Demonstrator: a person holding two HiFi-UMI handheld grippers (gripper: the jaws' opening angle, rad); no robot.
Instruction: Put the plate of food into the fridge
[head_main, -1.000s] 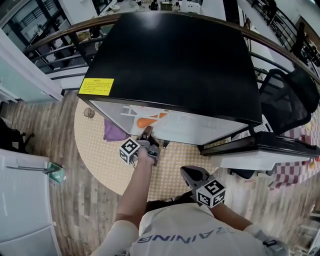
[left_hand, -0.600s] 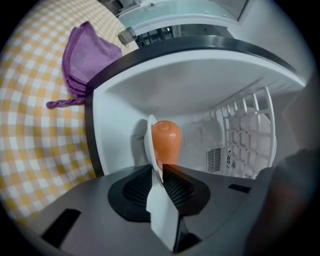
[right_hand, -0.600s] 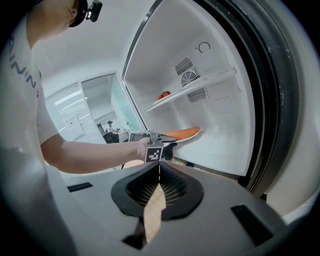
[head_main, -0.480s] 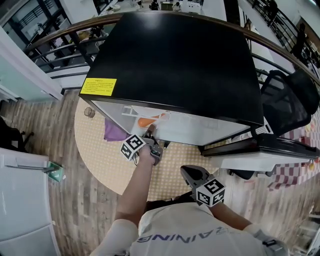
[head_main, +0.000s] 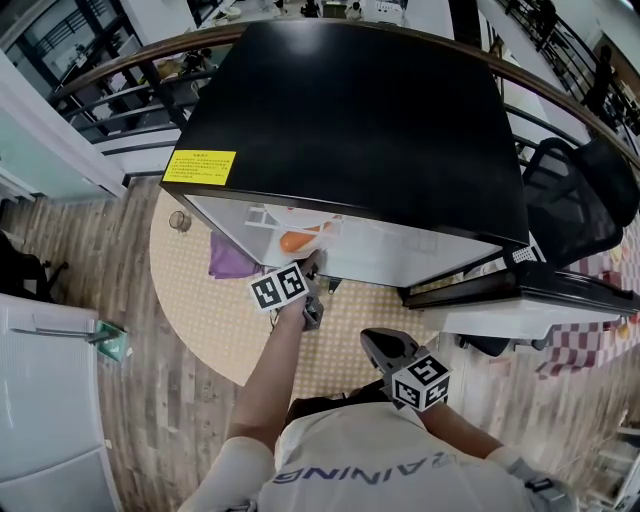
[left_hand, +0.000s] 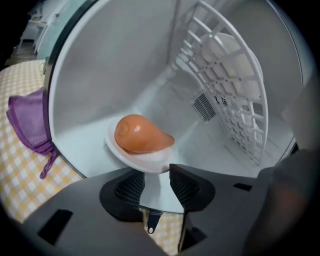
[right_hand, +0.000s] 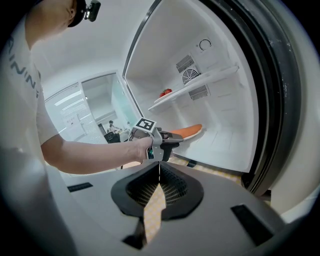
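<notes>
A white plate (left_hand: 131, 152) with an orange piece of food (left_hand: 141, 134) rests on the floor of the open fridge (head_main: 360, 110). My left gripper (left_hand: 157, 175) is at the plate's near rim. Its jaws have just been opening, and now stand apart with the rim at the gap and no pad pressing on it. The head view shows this gripper (head_main: 312, 268) at the fridge mouth, next to the food (head_main: 296, 241). My right gripper (head_main: 375, 345) hangs back near my body, shut and empty. Its own view shows the left gripper (right_hand: 175, 141) and the plate (right_hand: 187, 131).
A white wire rack (left_hand: 235, 85) leans inside the fridge on the right. A purple cloth (head_main: 230, 262) lies on the checkered mat (head_main: 200, 310) just outside. The fridge door (head_main: 520, 290) stands open at right. A red item (right_hand: 166, 92) sits on the upper shelf. A black chair (head_main: 575, 200) is beyond.
My left gripper has rolled, its marker cube turning to face up, and edged towards the fridge. The right gripper has kept still.
</notes>
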